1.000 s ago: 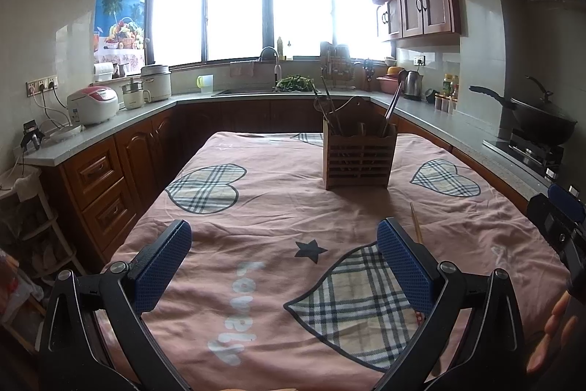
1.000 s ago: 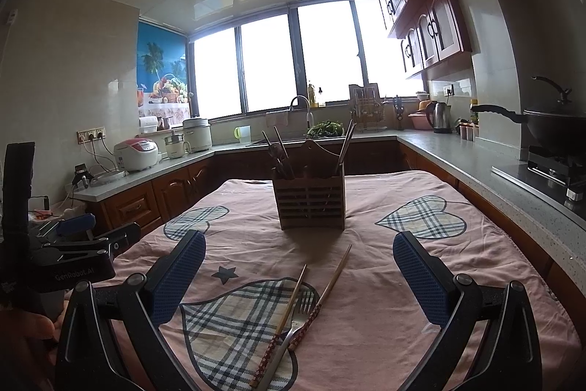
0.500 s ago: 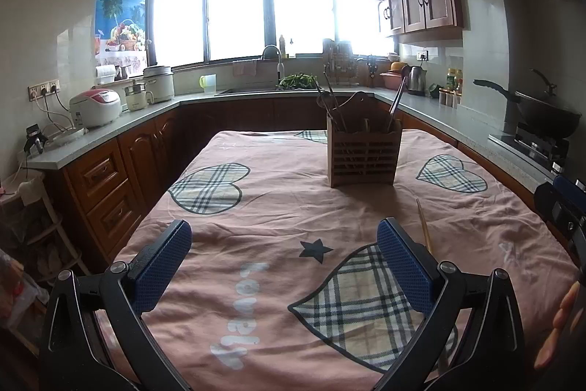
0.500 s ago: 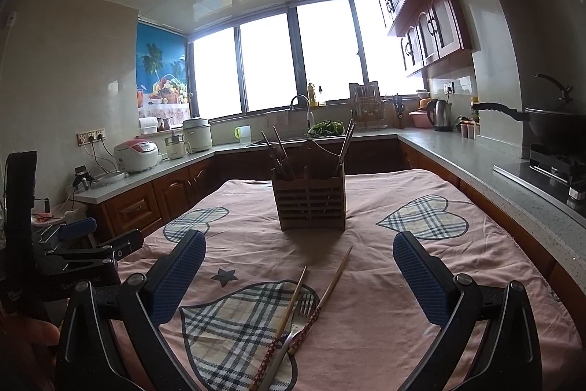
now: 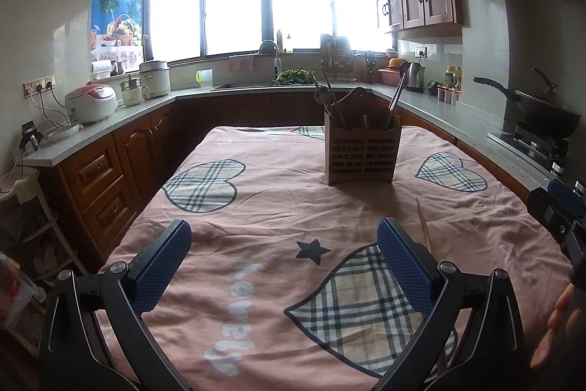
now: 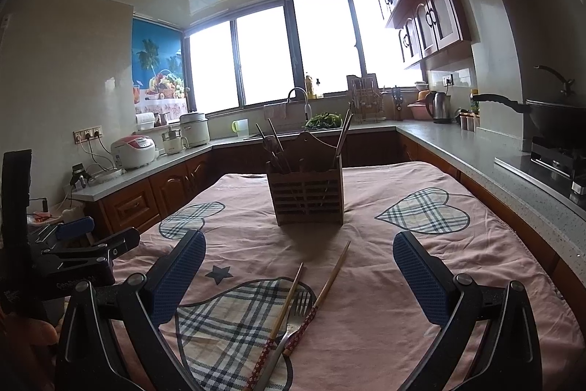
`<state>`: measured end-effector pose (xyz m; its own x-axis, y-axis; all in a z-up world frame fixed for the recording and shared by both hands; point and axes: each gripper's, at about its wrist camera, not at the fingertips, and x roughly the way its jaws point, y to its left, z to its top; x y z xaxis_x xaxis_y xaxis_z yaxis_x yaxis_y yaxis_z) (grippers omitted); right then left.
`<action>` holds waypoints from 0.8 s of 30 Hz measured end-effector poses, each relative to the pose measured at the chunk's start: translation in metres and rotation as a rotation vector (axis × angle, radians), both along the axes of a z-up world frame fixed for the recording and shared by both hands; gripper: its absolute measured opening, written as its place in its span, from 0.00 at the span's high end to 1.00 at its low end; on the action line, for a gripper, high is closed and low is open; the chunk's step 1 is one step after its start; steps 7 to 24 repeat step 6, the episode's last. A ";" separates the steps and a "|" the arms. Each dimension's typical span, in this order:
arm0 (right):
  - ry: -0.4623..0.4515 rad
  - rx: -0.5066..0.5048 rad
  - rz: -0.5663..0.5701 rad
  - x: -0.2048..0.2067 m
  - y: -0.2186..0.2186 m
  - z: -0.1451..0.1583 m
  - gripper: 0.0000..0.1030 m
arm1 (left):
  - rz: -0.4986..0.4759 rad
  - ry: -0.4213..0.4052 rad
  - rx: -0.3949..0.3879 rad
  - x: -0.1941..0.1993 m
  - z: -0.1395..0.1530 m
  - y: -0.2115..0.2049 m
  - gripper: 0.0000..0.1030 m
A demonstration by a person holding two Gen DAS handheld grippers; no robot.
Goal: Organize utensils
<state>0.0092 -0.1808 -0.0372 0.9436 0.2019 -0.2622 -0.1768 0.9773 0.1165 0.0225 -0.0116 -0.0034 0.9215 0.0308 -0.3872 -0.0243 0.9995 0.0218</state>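
Note:
A brown slatted utensil holder (image 6: 307, 195) with several utensils in it stands mid-table; it also shows in the left wrist view (image 5: 362, 154). Two wooden chopsticks with red patterned handles (image 6: 284, 317) (image 6: 326, 288) and a metal fork (image 6: 289, 336) lie on the pink cloth between my right gripper's fingers. My right gripper (image 6: 298, 275) is open and empty above them. My left gripper (image 5: 284, 262) is open and empty to their left; one chopstick tip (image 5: 423, 226) shows beside its right finger.
The table carries a pink cloth with plaid hearts (image 5: 256, 207). Kitchen counters surround it: rice cookers (image 5: 91, 101) at left, a sink (image 5: 256, 85) at the back, a wok on a stove (image 5: 545, 116) at right. The other gripper shows at each view's edge (image 6: 73, 251).
Both views have shifted slightly; the holder sits a little farther right in the left wrist view. Both grippers stay open and the utensils have not moved.

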 end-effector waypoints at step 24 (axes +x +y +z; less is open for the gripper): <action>0.028 0.003 0.005 0.015 -0.001 -0.003 0.00 | -0.013 -0.001 -0.011 0.008 0.004 0.000 0.00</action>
